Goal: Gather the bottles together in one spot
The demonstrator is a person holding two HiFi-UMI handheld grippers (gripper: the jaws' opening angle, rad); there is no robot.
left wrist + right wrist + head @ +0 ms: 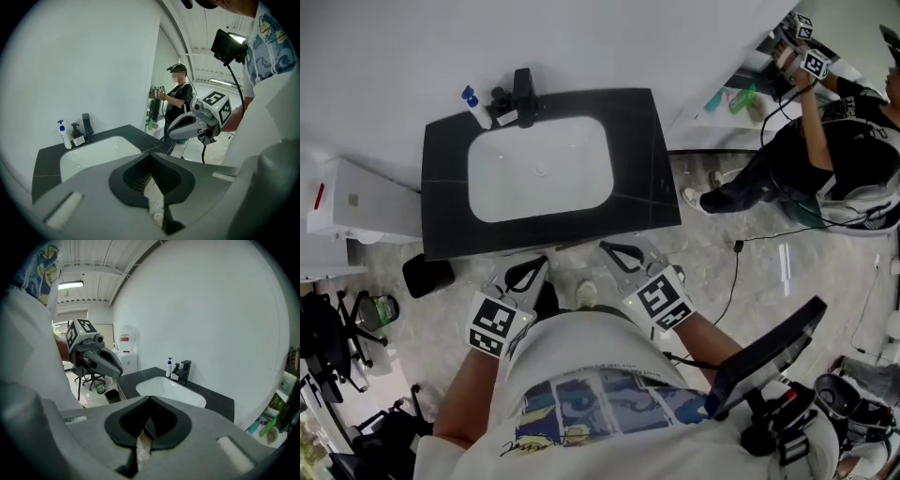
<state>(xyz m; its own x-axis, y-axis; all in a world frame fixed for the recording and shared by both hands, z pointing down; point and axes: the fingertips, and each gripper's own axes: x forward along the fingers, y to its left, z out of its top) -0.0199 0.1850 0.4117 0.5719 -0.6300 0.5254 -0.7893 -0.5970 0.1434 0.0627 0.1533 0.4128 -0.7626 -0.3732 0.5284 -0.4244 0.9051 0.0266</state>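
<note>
Both bottles stand upright at the far left corner of the counter (445, 187), left of the tap (523, 94): a white pump bottle (474, 106) and, just beside it, a dark pump bottle (501, 103). The left hand-held gripper (542, 262) and right hand-held gripper (609, 251) hang at the counter's near edge, each clenched on nothing. The sink (539, 169) lies between them and the bottles. The bottles sit far and leftward, so the left one looks nearer for a reach.

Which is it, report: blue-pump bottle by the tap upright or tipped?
Upright: the white bottle stands on its base on the counter, blue pump on top.
</note>
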